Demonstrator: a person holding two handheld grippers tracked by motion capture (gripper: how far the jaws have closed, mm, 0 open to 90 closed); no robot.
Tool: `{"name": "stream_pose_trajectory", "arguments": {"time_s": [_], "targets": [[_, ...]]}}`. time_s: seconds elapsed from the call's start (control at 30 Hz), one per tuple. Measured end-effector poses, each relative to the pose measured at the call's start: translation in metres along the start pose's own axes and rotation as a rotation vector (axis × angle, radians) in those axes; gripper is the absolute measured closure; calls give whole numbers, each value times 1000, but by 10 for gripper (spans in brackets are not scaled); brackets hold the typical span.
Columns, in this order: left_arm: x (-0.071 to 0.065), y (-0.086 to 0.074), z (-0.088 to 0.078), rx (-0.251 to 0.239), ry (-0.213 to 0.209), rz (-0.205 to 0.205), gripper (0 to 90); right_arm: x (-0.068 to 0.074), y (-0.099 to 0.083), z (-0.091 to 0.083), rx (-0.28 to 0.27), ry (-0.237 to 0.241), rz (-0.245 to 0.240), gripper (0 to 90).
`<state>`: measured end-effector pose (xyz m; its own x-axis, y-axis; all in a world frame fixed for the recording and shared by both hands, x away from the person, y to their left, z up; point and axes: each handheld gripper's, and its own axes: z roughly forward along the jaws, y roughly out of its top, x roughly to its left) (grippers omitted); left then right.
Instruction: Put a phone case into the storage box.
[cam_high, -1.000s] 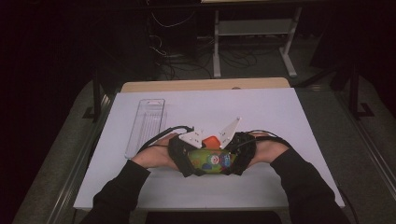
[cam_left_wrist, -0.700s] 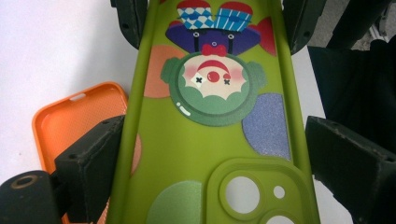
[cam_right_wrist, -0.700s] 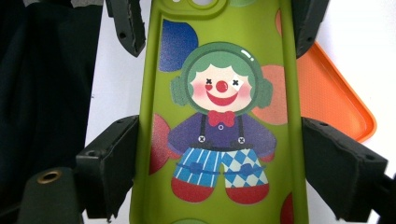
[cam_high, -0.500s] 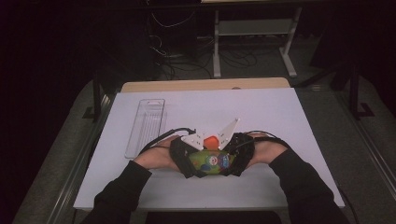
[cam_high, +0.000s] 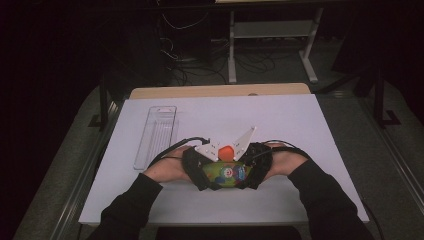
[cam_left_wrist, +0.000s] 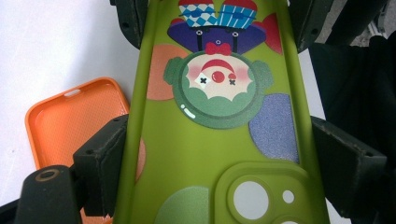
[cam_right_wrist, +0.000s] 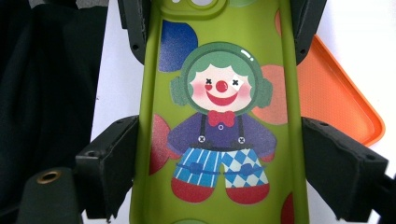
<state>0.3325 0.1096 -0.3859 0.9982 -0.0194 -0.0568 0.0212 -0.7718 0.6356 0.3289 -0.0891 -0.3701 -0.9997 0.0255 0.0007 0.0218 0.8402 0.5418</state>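
A green phone case (cam_high: 225, 172) printed with a clown is held level just above the white table top, between both hands. My left gripper (cam_high: 199, 170) grips its camera-hole end, and both pads touch the case's long edges (cam_left_wrist: 210, 140). Its jaws have just been closing onto the case between them. My right gripper (cam_high: 252, 169) holds the other end, its pads against the same two edges (cam_right_wrist: 219, 93). An orange phone case (cam_high: 226, 151) lies hollow side up on the table behind the green one, partly hidden by it (cam_left_wrist: 70, 121) (cam_right_wrist: 336, 102).
A clear plastic tray (cam_high: 156, 135) lies lengthwise at the left of the white sheet (cam_high: 300, 125). A wooden table edge (cam_high: 220, 91) runs along the back. Beyond it are dark floor, cables and a stand's legs.
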Motion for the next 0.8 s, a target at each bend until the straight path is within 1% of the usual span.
{"name": "stream_pose_trajectory", "arguments": {"time_s": [0.07, 0.17, 0.2, 0.23, 0.27, 0.3, 0.33, 0.37, 0.43, 0.47, 0.5, 0.53, 0.6, 0.63, 0.67, 0.77, 0.8], "targets": [[-1, 0, 0, 3, 1, -5, 157, 0, 0, 0, -2, -8, -16, 148], [-1, 0, -1, 11, 6, 2, 159, 0, -1, 1, -13, -13, -23, 144], [-1, 0, -1, 9, 5, -1, 159, 0, -2, 2, -18, -12, -19, 141], [0, 0, -2, 18, 8, 8, 159, 0, -2, 2, -18, -10, -13, 125], [0, 0, -2, 12, 10, 5, 160, 2, -3, 2, -4, -6, 16, 121], [0, 0, -2, 5, 10, -6, 160, 1, -4, 2, -10, -6, 22, 99], [1, 0, -3, 7, 20, -8, 160, 0, -5, 2, -16, 8, 37, 80], [2, -1, -4, 5, 18, -17, 159, -1, -6, 1, -25, 18, 57, 65], [1, -2, -4, -12, 24, -41, 159, -3, -8, -1, -45, 14, 70, 54], [3, -2, -5, -9, 31, -42, 159, -4, -9, -2, -52, 10, 82, 48], [2, -3, -5, -20, 37, -56, 159, -5, -10, -5, -63, 5, 101, 45], [3, -4, -6, -20, 42, -69, 159, -6, -11, -7, -76, -5, 108, 42], [3, -6, -7, -31, 59, -97, 159, -8, -14, -12, -98, -27, 146, 32], [4, -7, -7, -32, 67, -112, 159, -9, -16, -15, -110, -49, 148, 32], [5, -9, -8, -32, 80, -132, 159, -12, -17, -17, -131, -65, 138, 28], [6, -12, -8, -32, 112, -175, 159, -14, -24, -22, -169, -115, 181, 20], [6, -12, -7, -28, 120, -191, 159, -15, -26, -23, -180, -114, 191, 16]]}}
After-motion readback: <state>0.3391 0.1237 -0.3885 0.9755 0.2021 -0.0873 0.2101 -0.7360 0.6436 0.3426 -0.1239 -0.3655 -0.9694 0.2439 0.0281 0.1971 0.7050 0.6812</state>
